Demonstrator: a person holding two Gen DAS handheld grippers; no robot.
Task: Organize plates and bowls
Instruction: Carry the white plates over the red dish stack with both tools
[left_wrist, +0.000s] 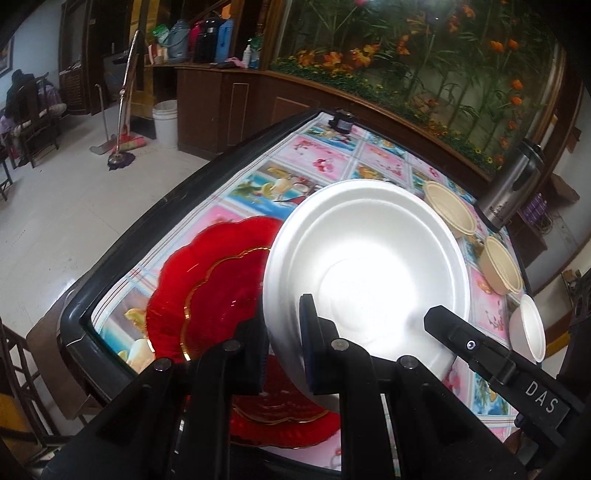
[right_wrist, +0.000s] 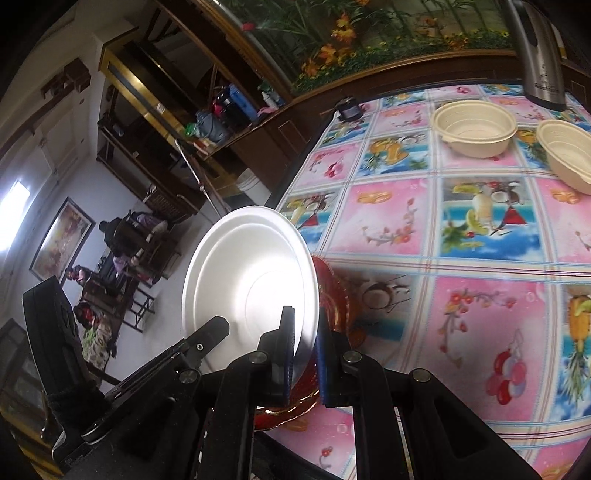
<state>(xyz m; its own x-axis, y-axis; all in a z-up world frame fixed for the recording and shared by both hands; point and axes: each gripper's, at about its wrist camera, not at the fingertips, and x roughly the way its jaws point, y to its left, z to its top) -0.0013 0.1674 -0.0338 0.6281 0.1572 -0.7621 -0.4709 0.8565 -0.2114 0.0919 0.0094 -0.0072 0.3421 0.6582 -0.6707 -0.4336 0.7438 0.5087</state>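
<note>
My left gripper (left_wrist: 284, 354) is shut on the near rim of a white foam plate (left_wrist: 369, 266), held tilted above red scalloped plates (left_wrist: 210, 295) that lie stacked at the table's near left corner. My right gripper (right_wrist: 304, 354) is shut on the rim of a white foam plate (right_wrist: 251, 280), held tilted on edge over the red plates (right_wrist: 332, 291). The other gripper's body shows at the right of the left wrist view and at the left of the right wrist view, so it may be the same plate. Two beige bowls (right_wrist: 474, 127) (right_wrist: 565, 155) stand on the far side of the table.
The table (right_wrist: 424, 229) has a pink and blue fruit-pattern cloth. A small white bowl (left_wrist: 528, 328) sits at the right. A steel flask (right_wrist: 539, 51) stands at the back right and a small black object (right_wrist: 349, 109) at the far edge. The table's black edge (left_wrist: 147, 229) drops off to the floor at left.
</note>
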